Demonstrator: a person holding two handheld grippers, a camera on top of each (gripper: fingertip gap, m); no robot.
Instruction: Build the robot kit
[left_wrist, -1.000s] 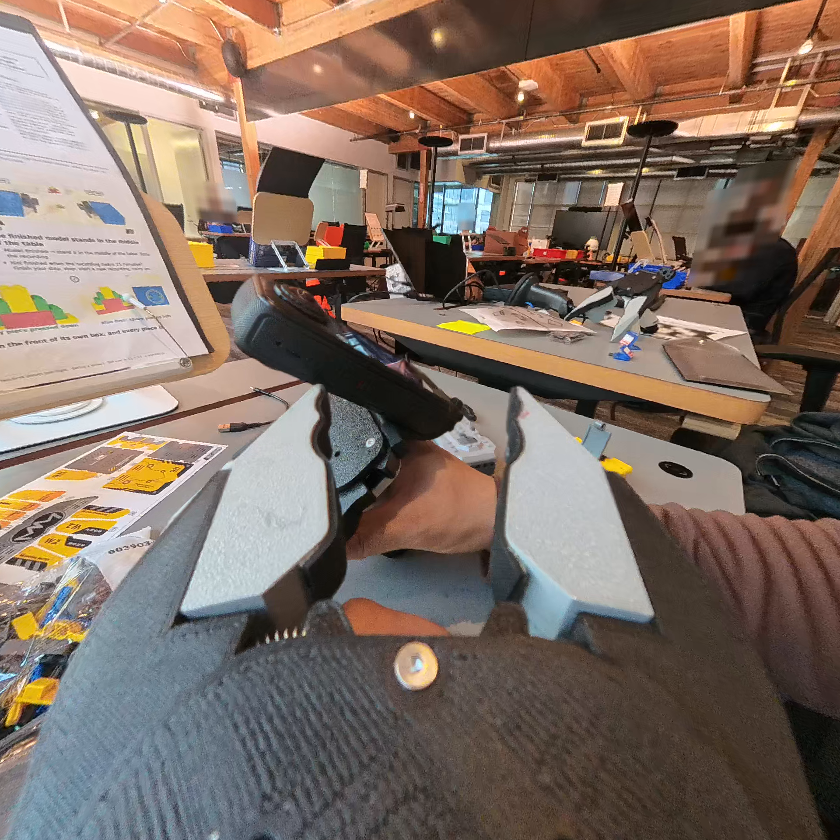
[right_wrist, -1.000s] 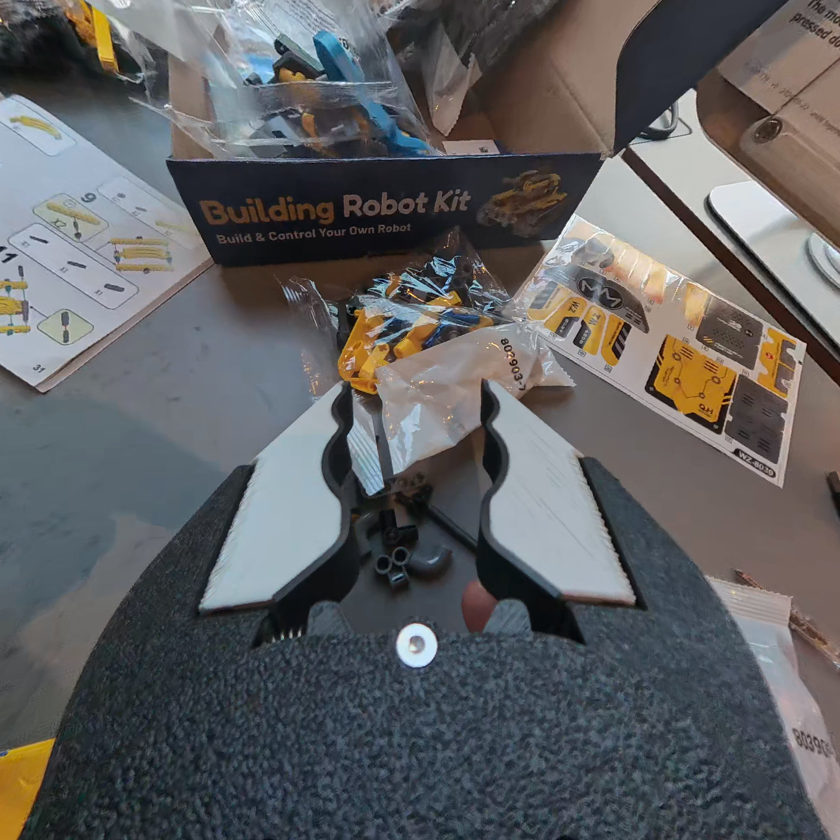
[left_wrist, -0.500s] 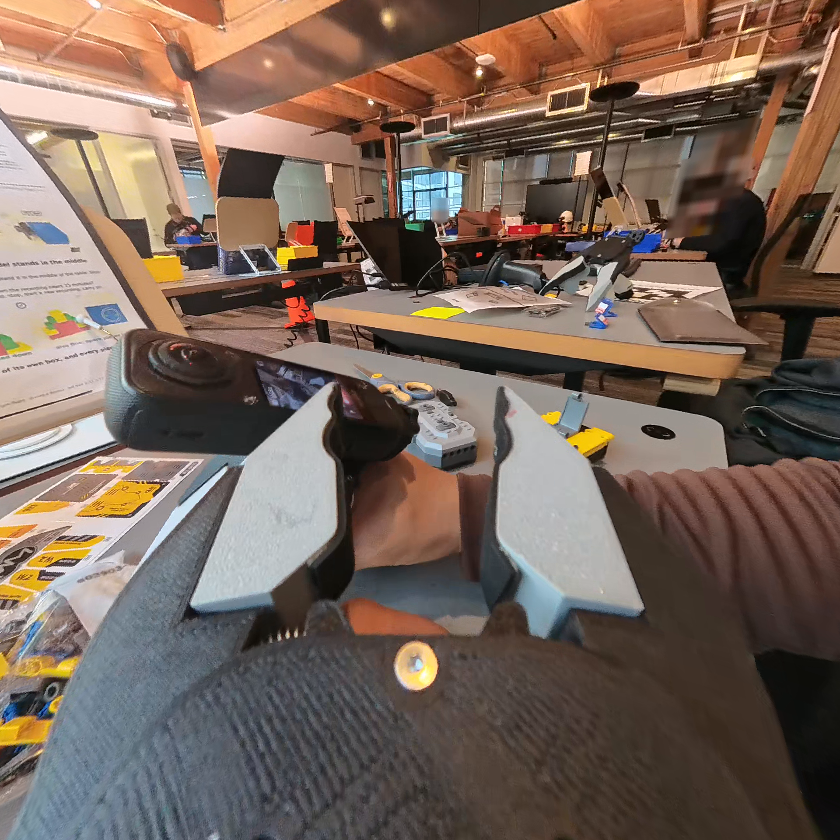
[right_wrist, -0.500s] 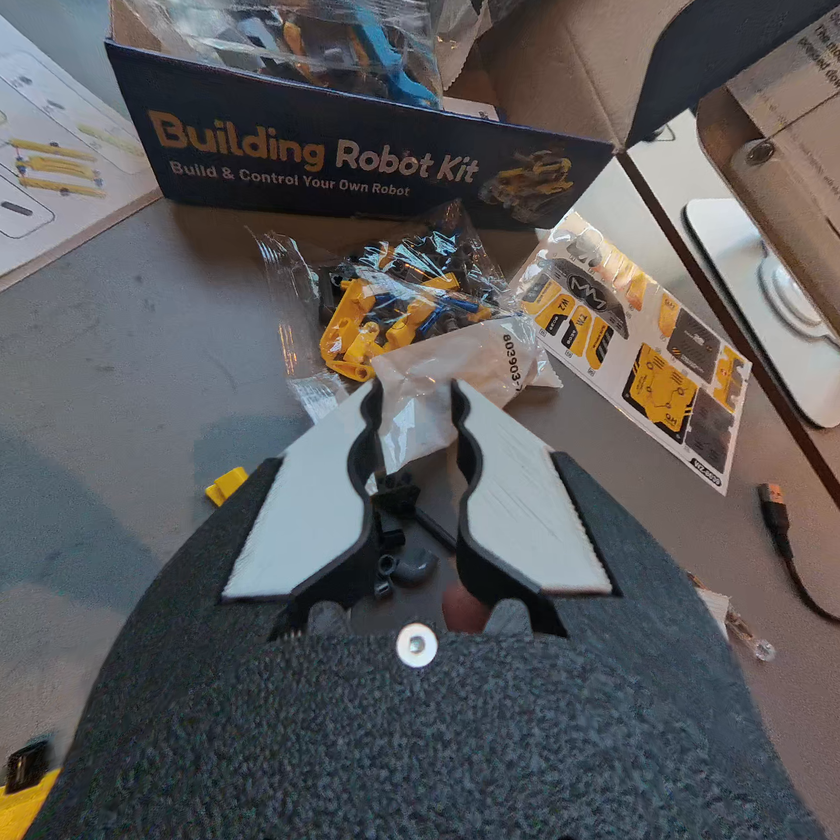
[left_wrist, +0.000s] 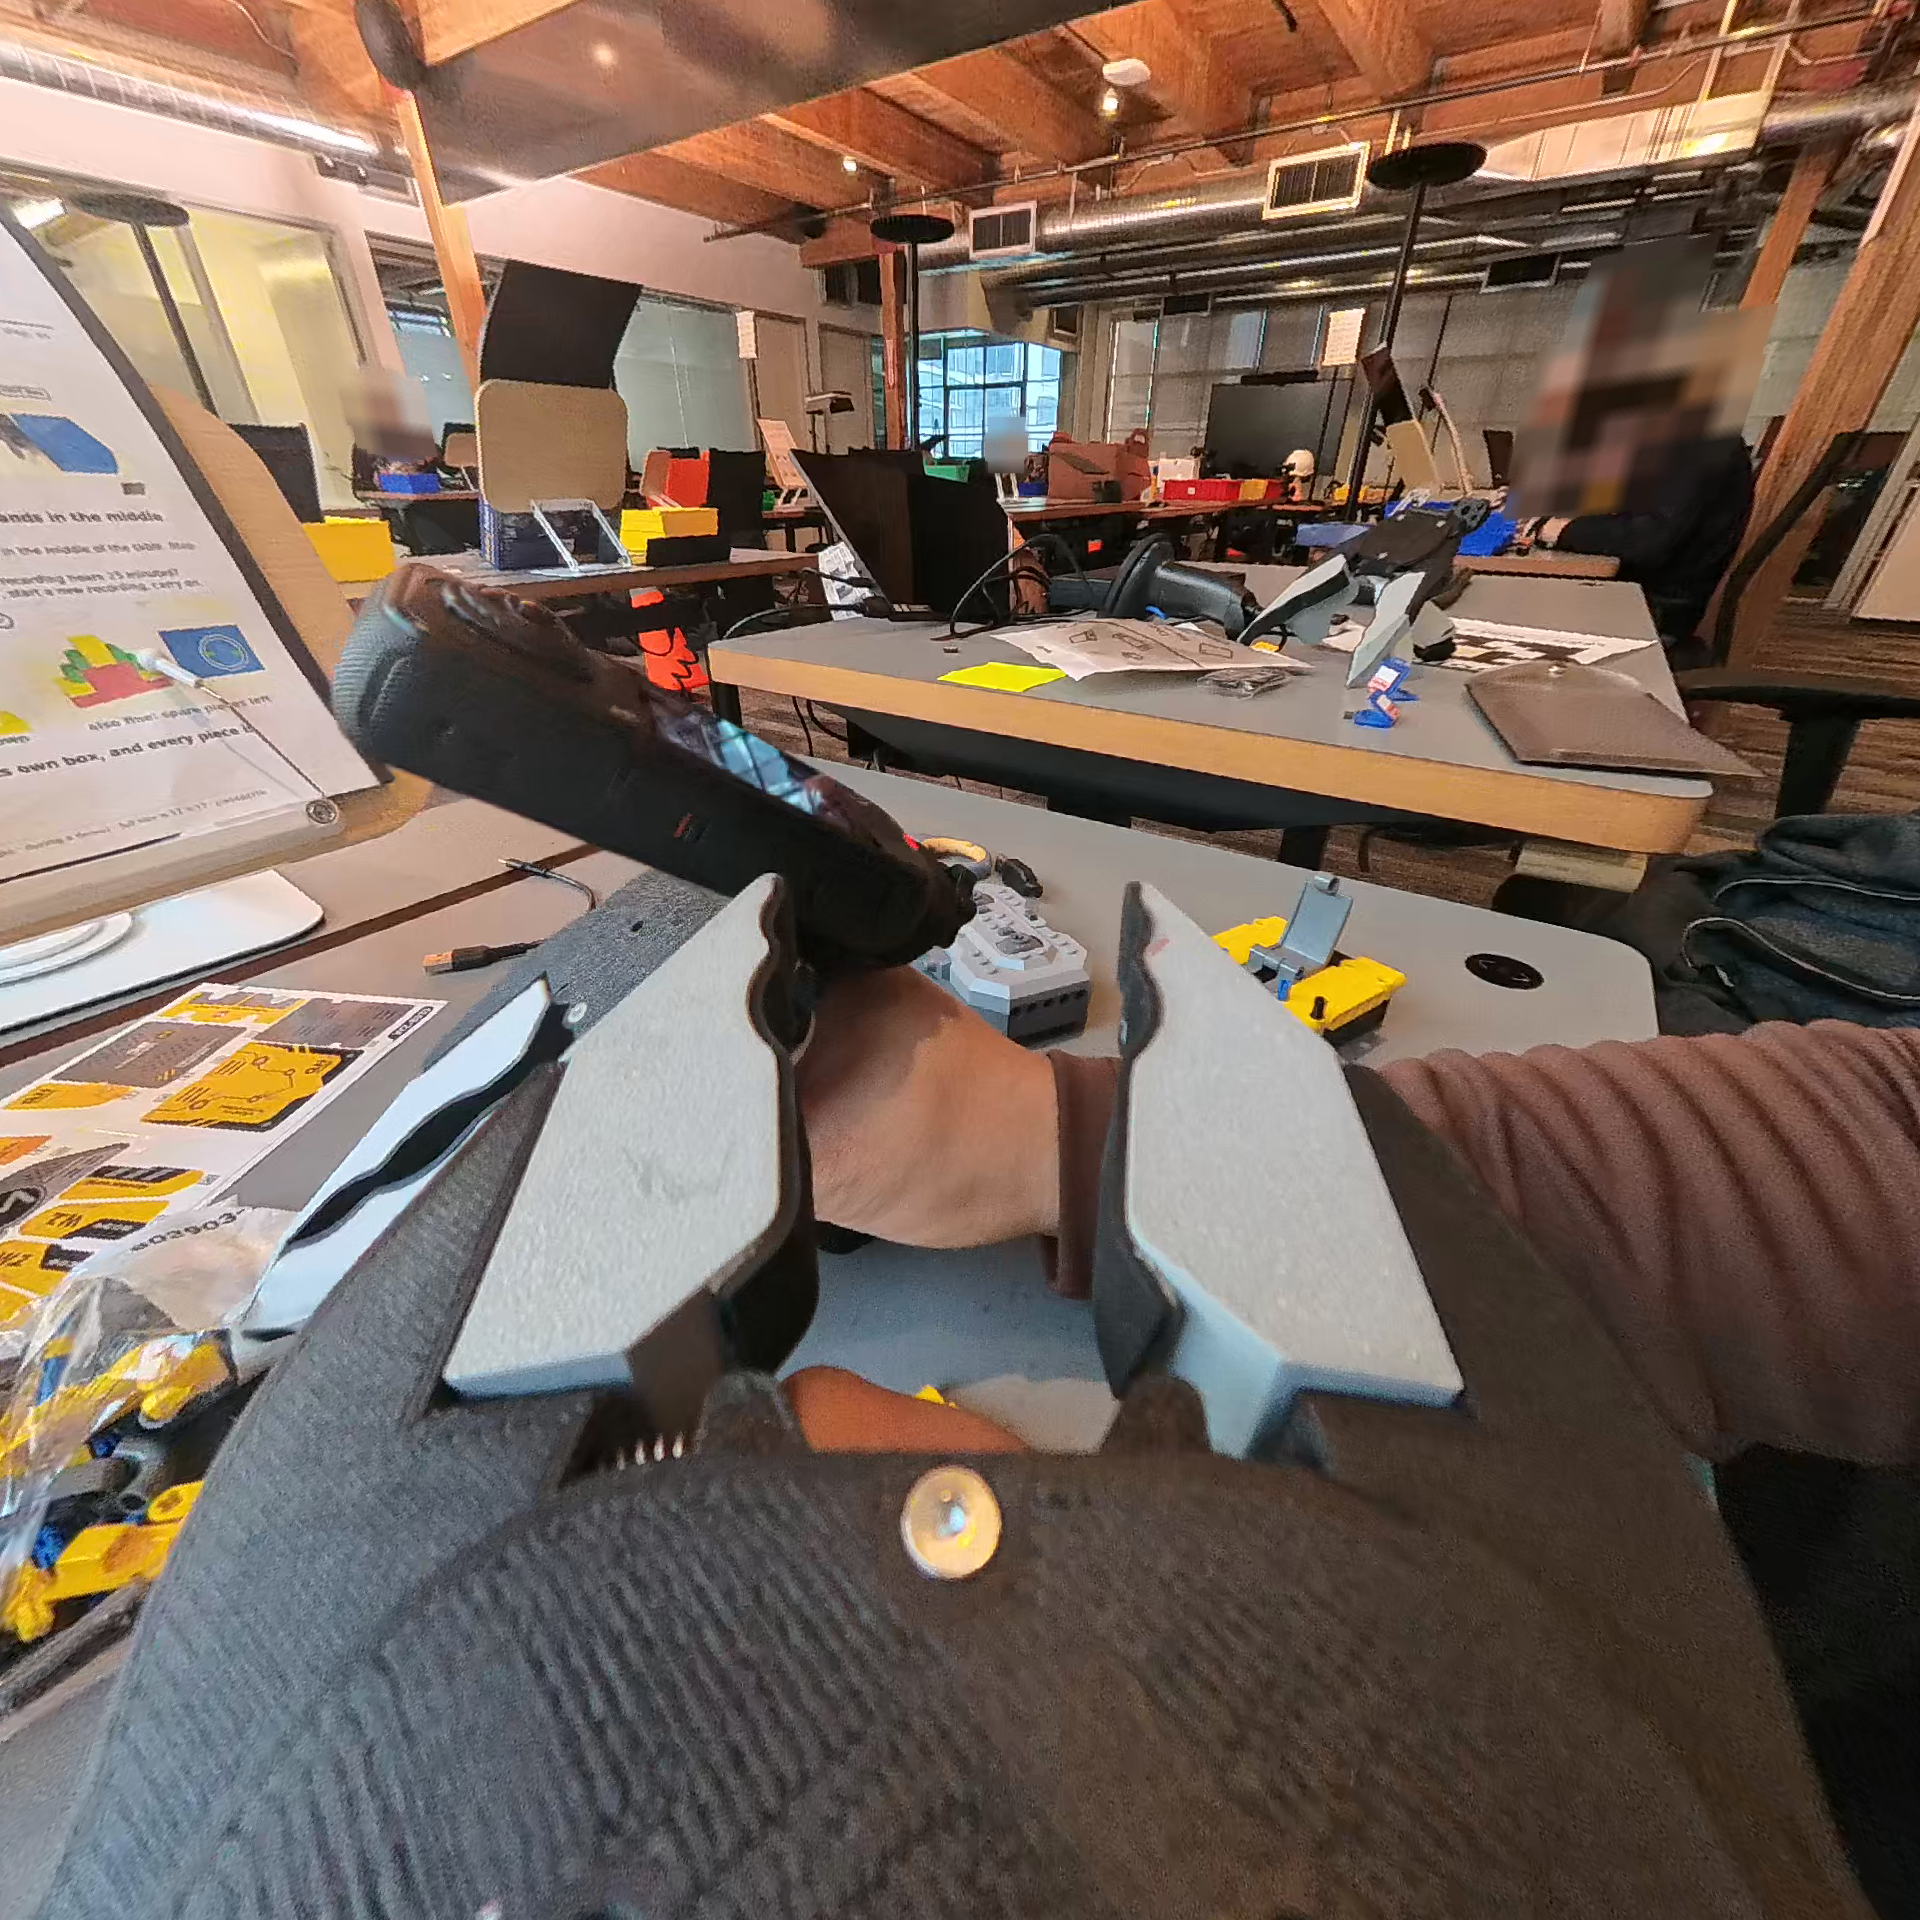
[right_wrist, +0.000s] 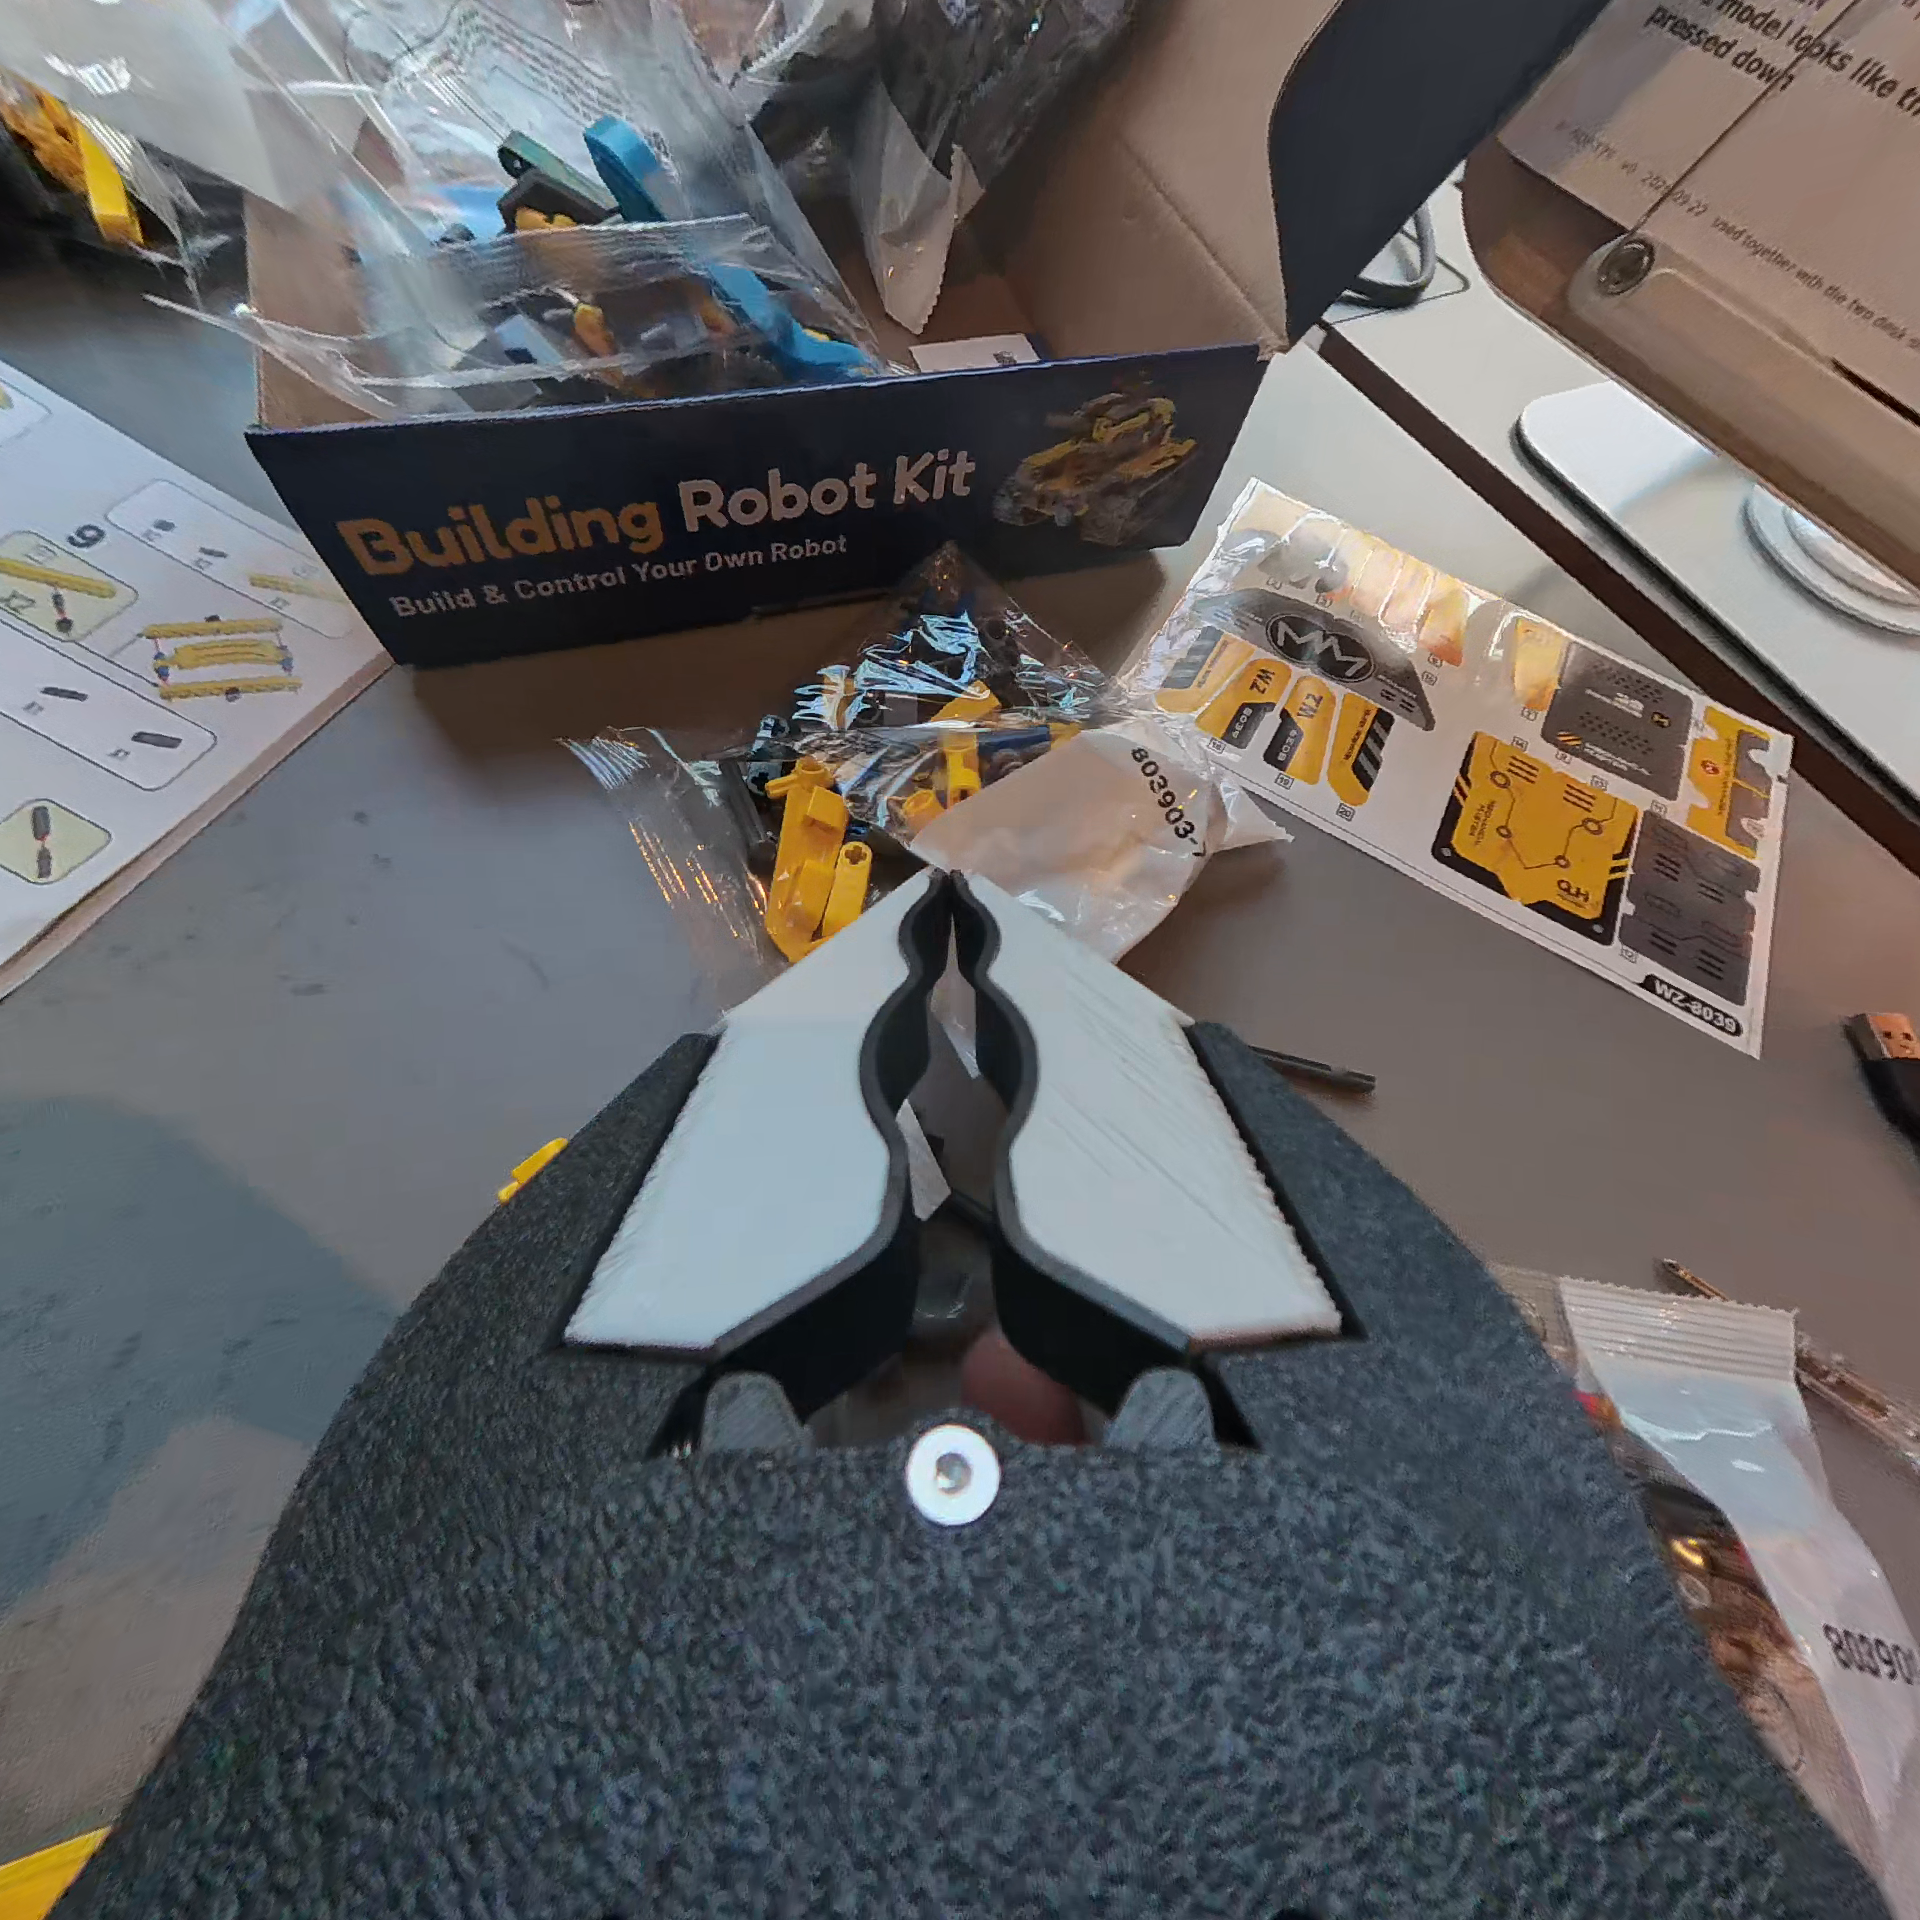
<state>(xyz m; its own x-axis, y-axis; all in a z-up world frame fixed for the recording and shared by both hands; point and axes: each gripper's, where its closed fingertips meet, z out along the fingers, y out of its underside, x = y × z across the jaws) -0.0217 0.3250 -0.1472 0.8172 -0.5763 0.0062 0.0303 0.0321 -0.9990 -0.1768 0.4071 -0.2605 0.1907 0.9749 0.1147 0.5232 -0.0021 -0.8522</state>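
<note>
The right hand-held gripper (right_wrist: 951, 883) pinches a crinkled white bag (right_wrist: 1081, 842).

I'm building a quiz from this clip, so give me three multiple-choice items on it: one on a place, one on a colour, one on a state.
1. Where does the sticker sheet lie relative to the dark blue box?
A. inside it
B. on the table to its right
C. under the instruction booklet

2. What colour are most loose parts in the clear bag ahead of the right gripper?
A. yellow
B. red
C. white

3. How do the right gripper's jaws stand?
A. wide apart
B. closed on a white bag corner
C. closed on a cable

Answers:
1 B: the sheet lies flat on the grey table beside the box.
2 A: yellow beams and pins show through the plastic.
3 B: the tips meet at the white bag, pinching its edge.
</note>
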